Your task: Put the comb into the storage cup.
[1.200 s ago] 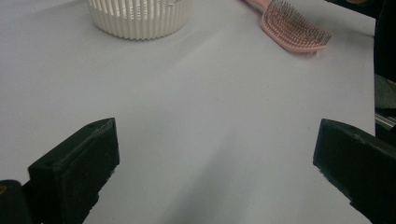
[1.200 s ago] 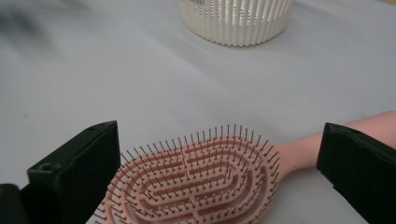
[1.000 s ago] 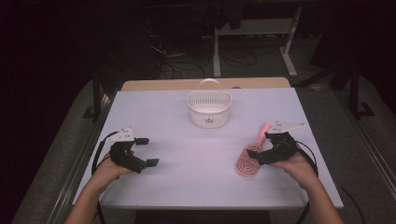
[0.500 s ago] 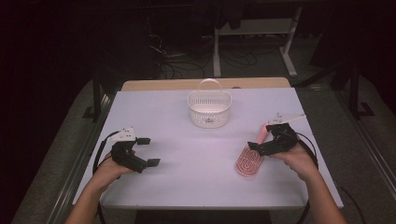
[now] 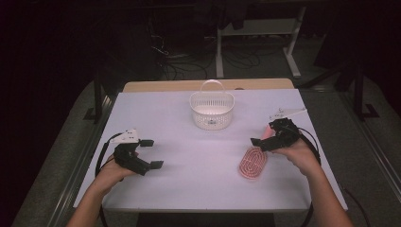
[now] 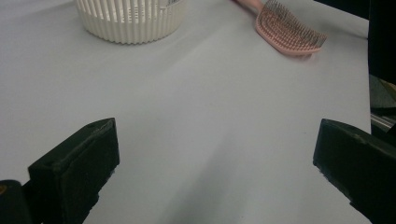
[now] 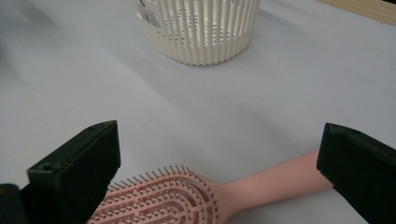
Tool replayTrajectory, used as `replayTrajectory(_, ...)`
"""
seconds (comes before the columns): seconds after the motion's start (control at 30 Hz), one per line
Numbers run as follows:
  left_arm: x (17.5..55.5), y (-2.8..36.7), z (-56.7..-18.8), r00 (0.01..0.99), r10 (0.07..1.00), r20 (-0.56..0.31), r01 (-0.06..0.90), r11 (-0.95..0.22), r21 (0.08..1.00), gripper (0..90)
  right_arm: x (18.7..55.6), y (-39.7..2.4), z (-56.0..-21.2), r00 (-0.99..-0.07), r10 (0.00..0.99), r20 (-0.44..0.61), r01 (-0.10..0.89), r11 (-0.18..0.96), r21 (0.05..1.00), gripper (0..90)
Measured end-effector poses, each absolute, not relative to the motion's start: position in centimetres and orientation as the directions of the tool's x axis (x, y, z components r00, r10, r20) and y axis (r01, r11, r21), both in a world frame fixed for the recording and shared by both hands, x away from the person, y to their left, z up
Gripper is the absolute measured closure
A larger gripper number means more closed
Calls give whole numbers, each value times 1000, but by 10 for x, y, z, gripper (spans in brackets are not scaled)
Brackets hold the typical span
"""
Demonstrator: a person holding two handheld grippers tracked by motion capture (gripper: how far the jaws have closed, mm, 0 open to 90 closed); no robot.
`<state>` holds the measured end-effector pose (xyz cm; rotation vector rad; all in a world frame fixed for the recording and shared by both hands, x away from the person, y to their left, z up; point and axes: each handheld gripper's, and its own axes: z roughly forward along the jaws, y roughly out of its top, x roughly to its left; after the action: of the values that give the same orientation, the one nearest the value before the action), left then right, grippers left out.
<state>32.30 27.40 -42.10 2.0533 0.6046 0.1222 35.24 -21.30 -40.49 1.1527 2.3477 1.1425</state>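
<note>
Right hand-held gripper point(image 5: 263, 141) wide open over pink hairbrush point(image 5: 253, 161), holding nothing, left hand-held gripper point(image 5: 152, 153) equally wide, empty

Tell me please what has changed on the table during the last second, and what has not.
The right gripper has moved a little toward the far side of the table, along the pink hairbrush toward its handle; its jaws are open with nothing held. The brush lies bristles up where it was. The left gripper, also open, and the white basket have stayed in place.
</note>
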Motion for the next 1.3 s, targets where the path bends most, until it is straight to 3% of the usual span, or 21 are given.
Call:
replayTrajectory(0.4,323,272,-422,873,461,-159,370,-414,832,5,374,-209,-403,-627,776,69,559,386,734,3)
replayTrajectory(0.7,323,273,-422,873,462,-158,370,-414,832,5,390,-211,-401,-609,791,60,579,392,715,67)
replayTrajectory(1.0,323,273,-421,873,461,-158,368,-412,834,5,407,-213,-402,-590,805,61,609,394,689,229)
replayTrajectory(1.3,323,273,-421,872,462,-159,370,-410,834,5,418,-213,-406,-576,816,49,629,404,664,479)
